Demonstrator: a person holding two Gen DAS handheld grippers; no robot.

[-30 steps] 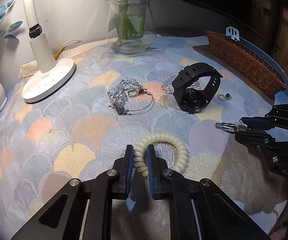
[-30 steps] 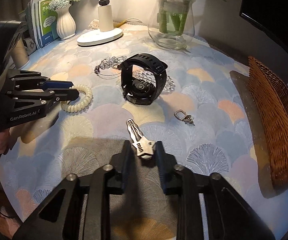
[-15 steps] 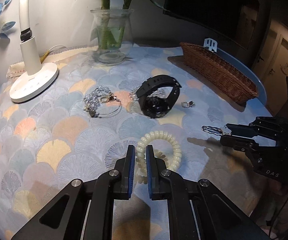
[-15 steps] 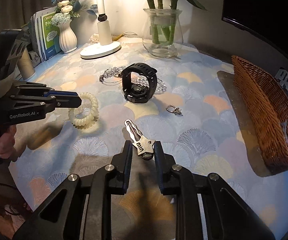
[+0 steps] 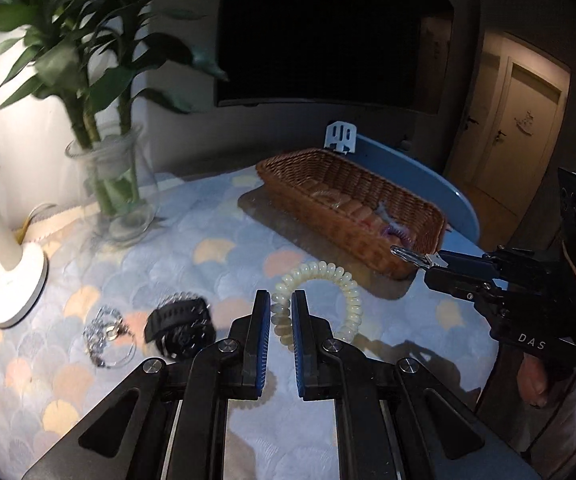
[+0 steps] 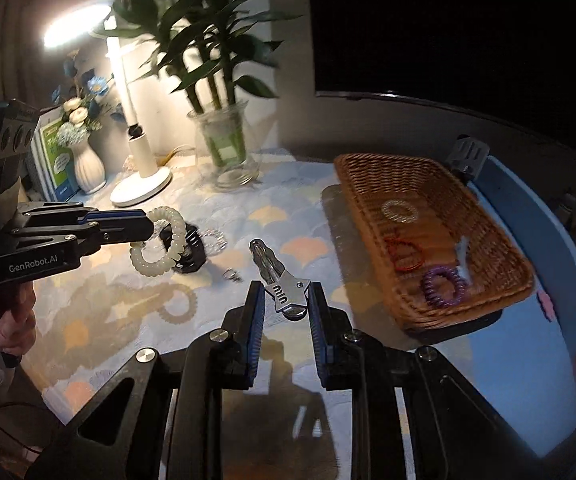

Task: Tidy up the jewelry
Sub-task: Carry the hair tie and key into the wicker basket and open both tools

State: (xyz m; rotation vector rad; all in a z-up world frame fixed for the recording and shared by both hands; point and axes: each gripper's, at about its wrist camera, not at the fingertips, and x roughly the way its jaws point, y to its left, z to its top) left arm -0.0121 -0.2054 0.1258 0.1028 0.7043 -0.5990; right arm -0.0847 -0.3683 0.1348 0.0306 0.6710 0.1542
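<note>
My left gripper (image 5: 280, 308) is shut on a cream coil bracelet (image 5: 327, 280) and holds it in the air above the table; it also shows in the right wrist view (image 6: 168, 240). My right gripper (image 6: 288, 300) is shut on a silver hair clip (image 6: 278, 280), raised near the front end of the wicker basket (image 6: 367, 176). The basket (image 5: 288, 184) holds a clear ring (image 6: 399, 212), a red band (image 6: 403, 252) and a purple coil (image 6: 443, 284). A black watch (image 5: 180, 326) and a crystal bracelet (image 5: 108, 334) lie on the cloth.
A glass vase with bamboo (image 5: 116, 188) and a white lamp base (image 5: 12, 284) stand at the back left. A white flower vase (image 6: 86, 168) and books stand by the lamp. A small ring (image 6: 232, 276) lies on the cloth. A dark monitor is behind the basket.
Both grippers have risen and swung right toward the basket, each with its item. The watch and crystal bracelet now lie lower left of the left gripper.
</note>
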